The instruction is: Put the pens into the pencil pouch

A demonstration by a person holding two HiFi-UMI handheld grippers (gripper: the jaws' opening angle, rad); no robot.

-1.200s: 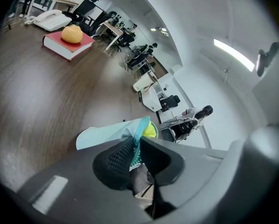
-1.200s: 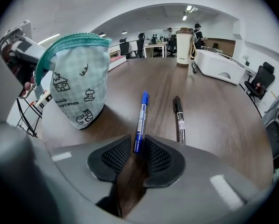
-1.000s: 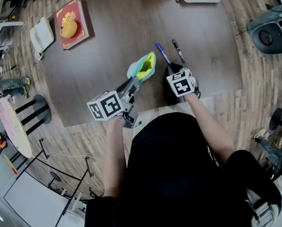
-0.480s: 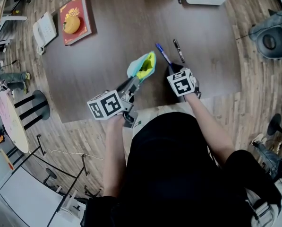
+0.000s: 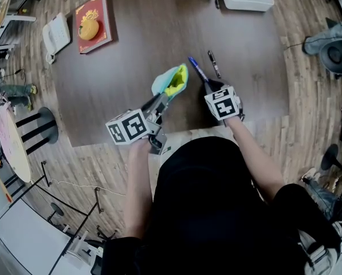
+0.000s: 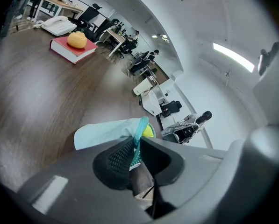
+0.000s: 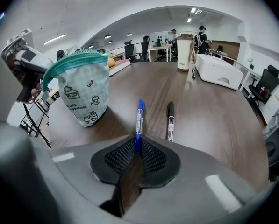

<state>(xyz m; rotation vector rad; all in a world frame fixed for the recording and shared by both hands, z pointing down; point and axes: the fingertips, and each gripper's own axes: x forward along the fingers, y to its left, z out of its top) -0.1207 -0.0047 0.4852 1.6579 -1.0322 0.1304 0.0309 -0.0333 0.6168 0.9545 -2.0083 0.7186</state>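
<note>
Left gripper (image 6: 136, 143) fingers pinch the zip edge of the cartoon-printed pencil pouch (image 7: 85, 90), upright on the worktop (image 7: 214, 111). Right gripper (image 7: 137, 146) fingers, just closing, pinch the blue pen (image 7: 139, 115), beside the black pen (image 7: 170, 120); pen labels too small to read

blue pen (image 7: 139, 118), black pen (image 7: 170, 120), mint cartoon-print pouch (image 7: 85, 94)

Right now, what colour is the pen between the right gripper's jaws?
The pen is blue; the right gripper view shows it best.

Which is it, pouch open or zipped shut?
Open: the pencil pouch shows its yellow lining at the mouth, rim pinched by the left gripper.
</note>
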